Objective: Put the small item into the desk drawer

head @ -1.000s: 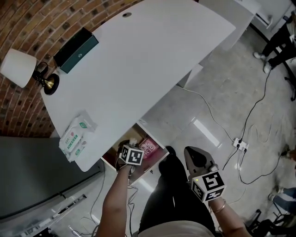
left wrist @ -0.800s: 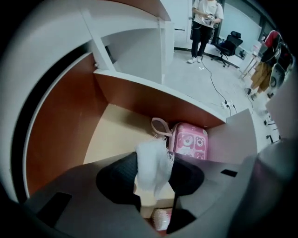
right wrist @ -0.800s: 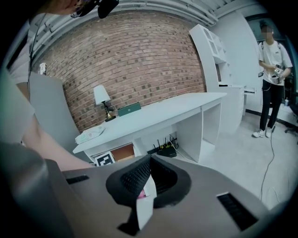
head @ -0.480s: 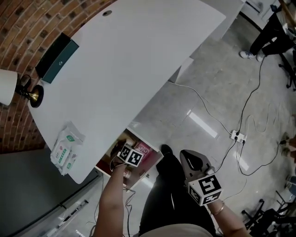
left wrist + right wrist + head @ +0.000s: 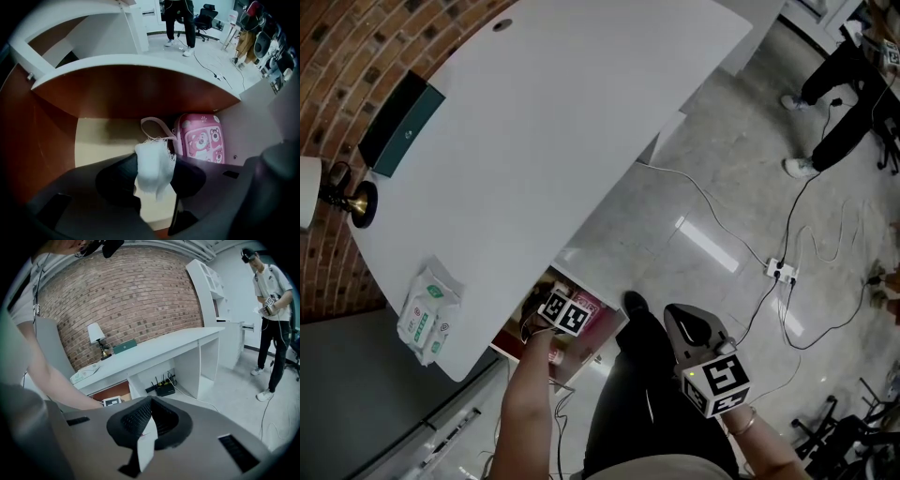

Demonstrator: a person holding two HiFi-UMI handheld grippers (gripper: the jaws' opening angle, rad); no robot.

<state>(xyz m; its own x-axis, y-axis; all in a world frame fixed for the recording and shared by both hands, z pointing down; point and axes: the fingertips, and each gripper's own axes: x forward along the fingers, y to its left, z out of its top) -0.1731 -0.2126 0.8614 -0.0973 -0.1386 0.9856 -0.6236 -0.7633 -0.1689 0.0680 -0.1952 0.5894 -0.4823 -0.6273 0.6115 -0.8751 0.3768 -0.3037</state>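
Note:
The desk drawer (image 5: 577, 330) stands pulled out under the white desk (image 5: 562, 141); its pale floor (image 5: 103, 136) and reddish-brown walls fill the left gripper view. My left gripper (image 5: 152, 182) reaches into it, shut on a small white frayed piece of cloth (image 5: 151, 161) that hangs just above the drawer floor. In the head view only the left gripper (image 5: 551, 307) and its marker cube show at the drawer's mouth. A pink toy phone with bear pictures (image 5: 199, 143) and its pink strap lie in the drawer to the right. My right gripper (image 5: 692, 325) hangs over the floor beside my leg, shut and empty.
On the desk are a dark green box (image 5: 398, 122), a pack of wipes (image 5: 420, 314) and a lamp (image 5: 342, 192). A power strip (image 5: 780, 272) with cables lies on the tiled floor. A person (image 5: 272, 310) stands to the right. A router (image 5: 165, 389) sits under the desk.
The head view has drifted, so the desk sits lower left in the frame. My left gripper stays at the drawer's mouth and the right gripper has barely moved.

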